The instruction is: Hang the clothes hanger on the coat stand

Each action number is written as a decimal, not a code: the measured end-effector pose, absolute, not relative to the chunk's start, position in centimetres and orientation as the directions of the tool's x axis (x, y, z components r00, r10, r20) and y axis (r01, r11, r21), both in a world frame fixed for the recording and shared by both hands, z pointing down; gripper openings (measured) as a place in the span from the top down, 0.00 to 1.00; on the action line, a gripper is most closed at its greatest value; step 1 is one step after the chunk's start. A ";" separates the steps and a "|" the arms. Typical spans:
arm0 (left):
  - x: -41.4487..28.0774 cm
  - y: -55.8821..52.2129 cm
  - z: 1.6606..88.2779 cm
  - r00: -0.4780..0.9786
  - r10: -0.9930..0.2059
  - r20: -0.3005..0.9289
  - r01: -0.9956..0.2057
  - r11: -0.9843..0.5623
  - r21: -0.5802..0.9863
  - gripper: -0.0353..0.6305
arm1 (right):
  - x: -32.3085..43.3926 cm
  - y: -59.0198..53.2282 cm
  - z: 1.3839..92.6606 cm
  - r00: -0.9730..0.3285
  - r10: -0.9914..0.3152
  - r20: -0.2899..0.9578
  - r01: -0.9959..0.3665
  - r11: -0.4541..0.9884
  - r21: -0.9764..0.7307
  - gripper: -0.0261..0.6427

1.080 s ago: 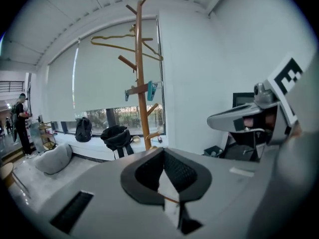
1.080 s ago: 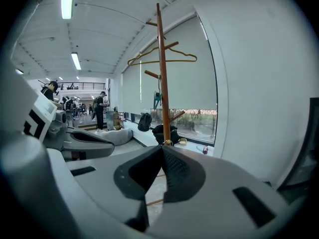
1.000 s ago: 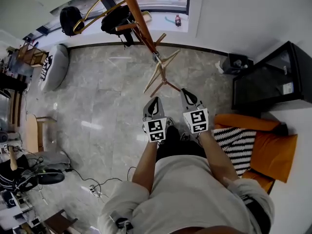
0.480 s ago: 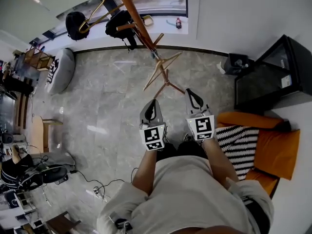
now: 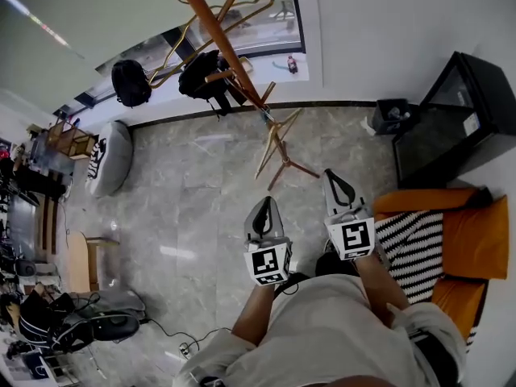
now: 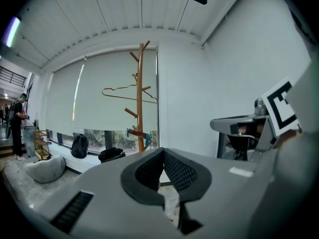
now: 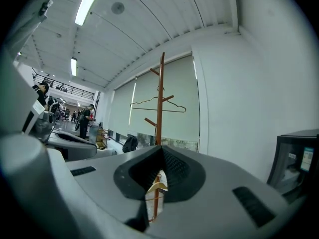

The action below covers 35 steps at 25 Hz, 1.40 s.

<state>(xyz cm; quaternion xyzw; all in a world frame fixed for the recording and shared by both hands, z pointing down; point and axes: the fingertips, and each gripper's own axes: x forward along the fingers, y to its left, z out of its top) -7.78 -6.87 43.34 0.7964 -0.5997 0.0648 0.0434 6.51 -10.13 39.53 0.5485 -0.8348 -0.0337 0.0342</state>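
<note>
Now | left gripper [image 5: 264, 204], right gripper [image 5: 331, 176]: jaws together, empty, raised since a second ago | thin wire hanger [image 7: 144, 110] on tall wooden coat stand [image 5: 214, 32] | task likely done.

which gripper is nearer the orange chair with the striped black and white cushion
Right. The right gripper shows just left of the orange chair in the head view; the left gripper is farther left, over the grey floor.

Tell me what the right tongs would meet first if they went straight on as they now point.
Probably the coat stand: its pole stands dead ahead of the shut, empty right tongs, with nothing seen between them. How far off it is remains unclear.
</note>
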 end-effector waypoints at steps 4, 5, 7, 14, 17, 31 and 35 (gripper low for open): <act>-9.1 -5.8 43.3 0.292 -0.945 0.150 -0.956 -0.295 0.002 0.93 | 5.2 -8.7 38.0 -0.385 -0.923 -0.006 -0.917 0.382 0.120 0.95; -9.4 -5.8 43.1 0.298 -0.942 0.154 -0.953 -0.303 -0.009 0.93 | 4.8 -8.4 37.6 -0.381 -0.925 -0.014 -0.919 0.377 0.120 0.95; -9.8 -5.8 42.4 0.311 -0.937 0.157 -0.947 -0.320 -0.034 0.93 | 4.0 -7.7 36.9 -0.368 -0.930 -0.024 -0.925 0.363 0.112 0.95; -9.5 -4.9 40.2 0.341 -0.935 0.095 -0.939 -0.343 0.000 0.93 | 3.5 -6.7 35.4 -0.367 -0.929 -0.037 -0.925 0.360 0.122 0.95; -9.1 -4.6 40.0 0.344 -0.933 0.101 -0.938 -0.345 0.012 0.93 | 3.9 -6.6 35.0 -0.364 -0.930 -0.042 -0.925 0.356 0.136 0.95; -9.2 -4.5 40.1 0.340 -0.937 0.078 -0.940 -0.342 -0.007 0.93 | 3.7 -6.8 35.9 -0.361 -0.932 -0.037 -0.924 0.353 0.146 0.95; -9.3 -4.8 40.2 0.344 -0.936 0.078 -0.938 -0.346 -0.007 0.93 | 3.2 -7.2 36.1 -0.369 -0.929 -0.035 -0.921 0.360 0.149 0.95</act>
